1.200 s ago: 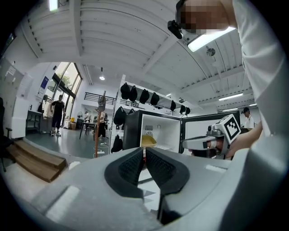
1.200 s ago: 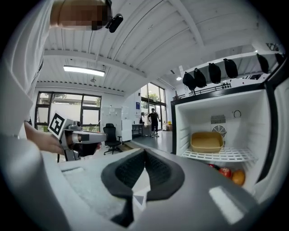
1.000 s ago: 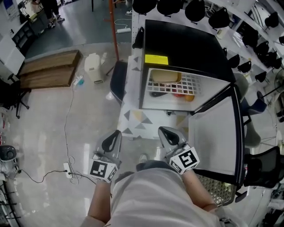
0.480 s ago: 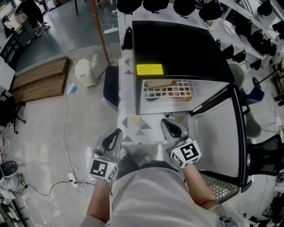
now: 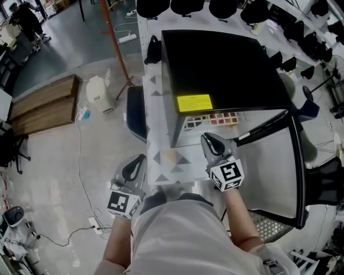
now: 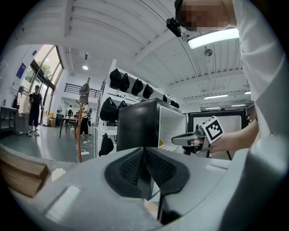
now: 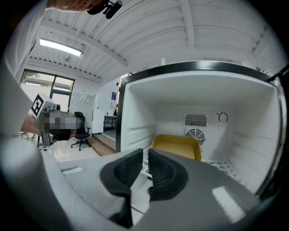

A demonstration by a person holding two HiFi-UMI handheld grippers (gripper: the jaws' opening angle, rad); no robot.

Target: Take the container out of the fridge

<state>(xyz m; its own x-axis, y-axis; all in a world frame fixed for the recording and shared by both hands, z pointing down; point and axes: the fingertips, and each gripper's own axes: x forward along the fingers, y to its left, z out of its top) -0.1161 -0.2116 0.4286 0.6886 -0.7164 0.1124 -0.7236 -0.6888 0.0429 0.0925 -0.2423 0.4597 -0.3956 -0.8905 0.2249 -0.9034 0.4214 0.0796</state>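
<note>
A black mini fridge (image 5: 223,67) stands with its door (image 5: 277,166) swung open to the right. In the right gripper view a yellow container (image 7: 177,145) sits at the back of the white interior, on the wire shelf (image 5: 212,118). My right gripper (image 5: 211,141) is at the fridge mouth, well short of the container. Its jaws are opening, with a narrow gap and nothing between them (image 7: 145,168). My left gripper (image 5: 135,167) hangs back to the left, its pads shut together and empty (image 6: 144,168). The fridge top hides the container in the head view.
The fridge rests on a table with a triangle-patterned cloth (image 5: 166,158). A black chair (image 5: 134,113) stands left of it, wooden pallets (image 5: 40,110) farther left. A wire basket (image 5: 264,225) lies under the open door. Black bags (image 5: 185,6) hang behind.
The view has closed in on the fridge, so its top now covers most of the interior. My right gripper has moved forward to the opening. My left gripper has barely moved.
</note>
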